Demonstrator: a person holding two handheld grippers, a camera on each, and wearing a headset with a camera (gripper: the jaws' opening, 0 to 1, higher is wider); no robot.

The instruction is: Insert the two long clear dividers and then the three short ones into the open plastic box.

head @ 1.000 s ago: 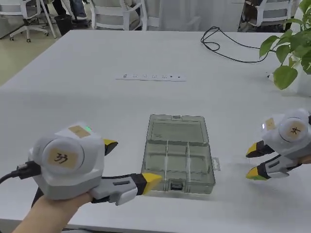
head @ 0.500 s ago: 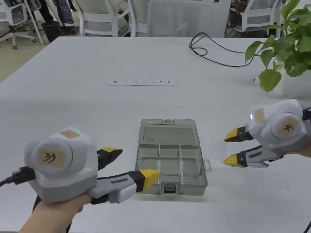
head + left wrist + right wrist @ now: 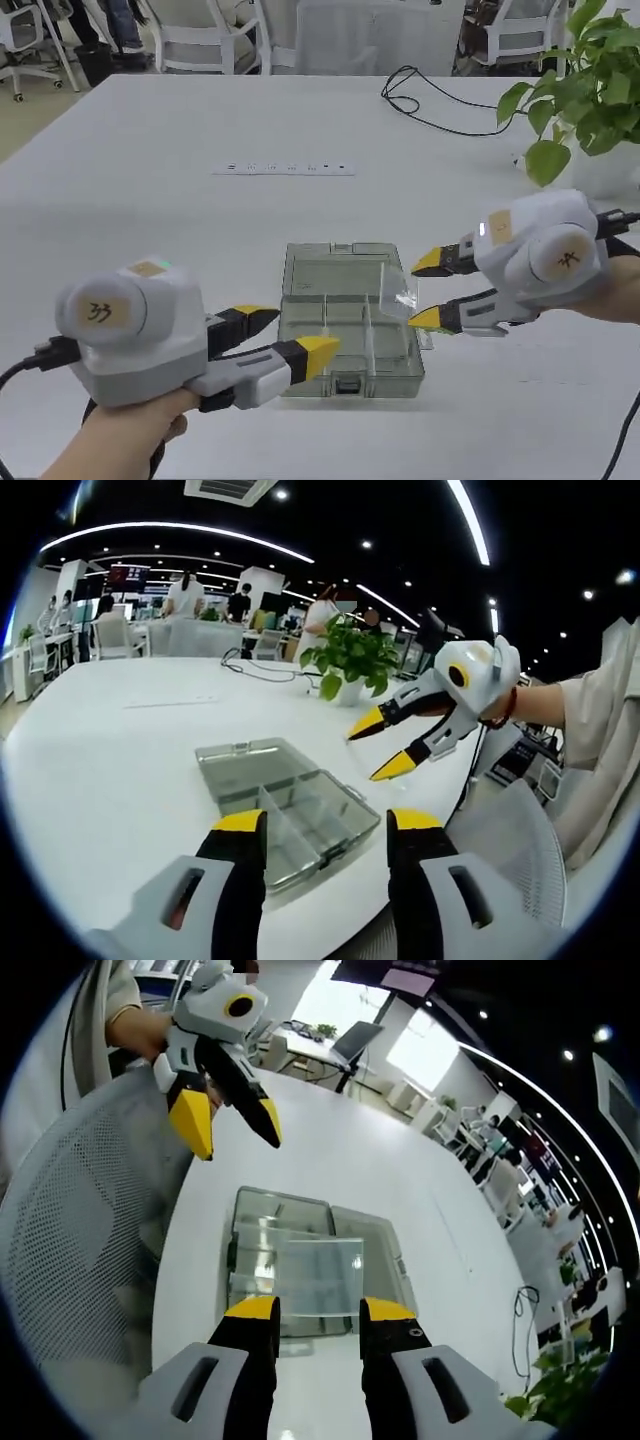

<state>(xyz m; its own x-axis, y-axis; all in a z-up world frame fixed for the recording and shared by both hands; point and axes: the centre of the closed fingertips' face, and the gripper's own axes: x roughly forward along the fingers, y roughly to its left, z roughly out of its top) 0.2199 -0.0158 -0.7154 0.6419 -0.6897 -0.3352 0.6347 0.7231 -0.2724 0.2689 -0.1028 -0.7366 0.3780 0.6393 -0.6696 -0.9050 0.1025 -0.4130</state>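
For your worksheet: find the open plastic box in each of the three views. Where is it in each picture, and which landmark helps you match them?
Head view: the open plastic box lies lower centre.
Left gripper view: box at centre, slightly low.
Right gripper view: box at centre, partly behind the clear divider.
Shared landmark: the potted plant, on the table beyond the box.

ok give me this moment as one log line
right gripper: shut on clear divider, over open box | left gripper: open, empty, beside box | seated dividers: in box
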